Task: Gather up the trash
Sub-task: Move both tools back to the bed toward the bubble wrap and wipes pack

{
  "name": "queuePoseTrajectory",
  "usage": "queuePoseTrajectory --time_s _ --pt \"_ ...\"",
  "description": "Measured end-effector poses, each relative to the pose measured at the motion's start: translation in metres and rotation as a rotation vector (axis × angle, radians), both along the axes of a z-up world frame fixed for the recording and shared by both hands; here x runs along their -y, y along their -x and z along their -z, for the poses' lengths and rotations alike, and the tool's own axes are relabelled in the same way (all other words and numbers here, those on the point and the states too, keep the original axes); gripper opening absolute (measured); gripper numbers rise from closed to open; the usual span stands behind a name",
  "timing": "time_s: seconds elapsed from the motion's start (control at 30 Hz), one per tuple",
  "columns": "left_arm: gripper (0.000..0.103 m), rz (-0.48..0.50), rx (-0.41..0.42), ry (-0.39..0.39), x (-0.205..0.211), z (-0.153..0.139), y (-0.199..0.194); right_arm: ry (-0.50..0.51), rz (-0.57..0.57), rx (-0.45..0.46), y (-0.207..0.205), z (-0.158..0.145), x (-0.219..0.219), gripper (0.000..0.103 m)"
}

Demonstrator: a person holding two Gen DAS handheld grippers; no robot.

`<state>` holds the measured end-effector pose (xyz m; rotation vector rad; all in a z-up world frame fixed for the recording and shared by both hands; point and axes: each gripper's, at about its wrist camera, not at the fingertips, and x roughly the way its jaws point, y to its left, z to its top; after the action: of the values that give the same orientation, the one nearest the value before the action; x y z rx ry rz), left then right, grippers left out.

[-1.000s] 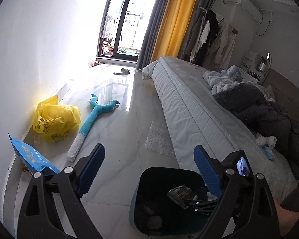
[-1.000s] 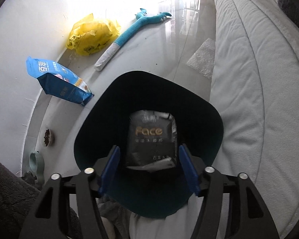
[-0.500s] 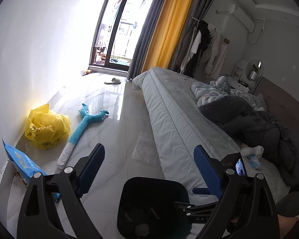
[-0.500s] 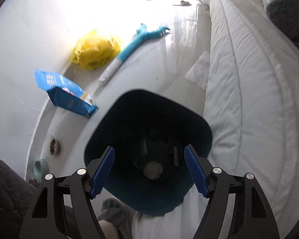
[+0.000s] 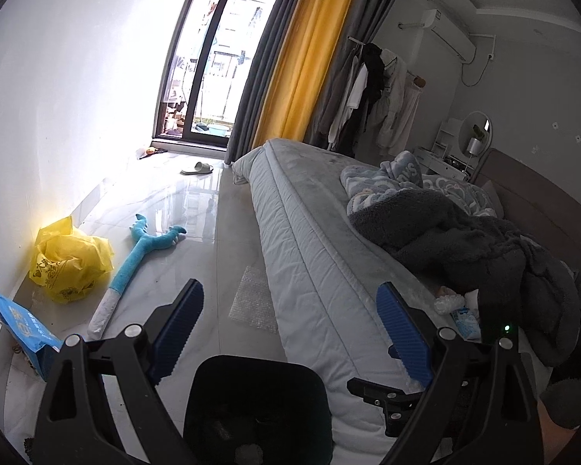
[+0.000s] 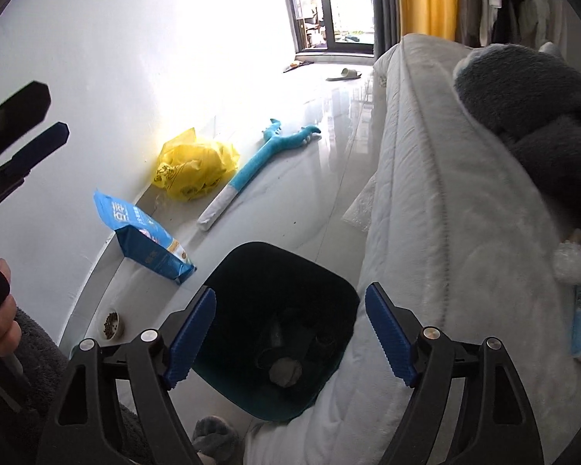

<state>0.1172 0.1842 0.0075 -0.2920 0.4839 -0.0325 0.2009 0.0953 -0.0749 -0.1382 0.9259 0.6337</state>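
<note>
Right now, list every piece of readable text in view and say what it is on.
Blue bag: large white characters, too distorted to read.
Yellow plastic bag: dark printed emblem and characters, too blurred to read.
Patterned blue blanket: pale letters on a fold, not legible.
Small blue packet on the bed: print too small.

Home bedroom, quilted bed (image 5: 310, 240) with blankets, hung clothes (image 5: 372, 89), curtains (image 5: 294, 50), balcony door (image 5: 209, 58)

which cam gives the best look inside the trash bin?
Right wrist. It looks down into the trash bin, so the whole rim and the trash at the bottom show. The left wrist view catches only the bin's far rim at the frame bottom, its inside dark, partly behind the gripper's fingers.
</note>
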Motion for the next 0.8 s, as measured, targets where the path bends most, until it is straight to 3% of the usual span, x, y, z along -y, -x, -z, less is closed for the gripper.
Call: queuePoseTrajectory --time_s 0.33,0.8 --pt "0.092 0.051 -0.021 -0.014 0.040 0.004 -0.015 -0.037 0.104 0.079 -0.002 -0.023 0.059 0.084" --pt "0.093 0.129 -0.066 -0.001 0.091 0.022 -0.042 -0.016 0.258 0.127 -0.019 -0.029 0.134 0.086"
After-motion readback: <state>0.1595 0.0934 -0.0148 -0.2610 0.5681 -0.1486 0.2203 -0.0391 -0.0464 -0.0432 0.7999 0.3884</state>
